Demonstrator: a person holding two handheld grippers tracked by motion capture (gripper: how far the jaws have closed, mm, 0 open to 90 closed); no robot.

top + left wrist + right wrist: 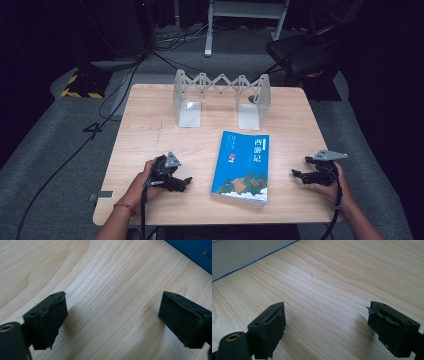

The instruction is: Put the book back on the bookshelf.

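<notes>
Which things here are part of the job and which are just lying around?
In the job:
- blue book, flat on the wooden table
- expandable metal bookend rack, standing empty
- left gripper, open
- right gripper, open

Lying about:
- black chair
- floor cables

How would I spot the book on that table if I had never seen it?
Start at the wooden table. In front of the silvery folding book rack at its far edge, between the two hands, the book lies flat. It is the one bright blue thing there, with white characters and a mountain picture on its cover.
</notes>
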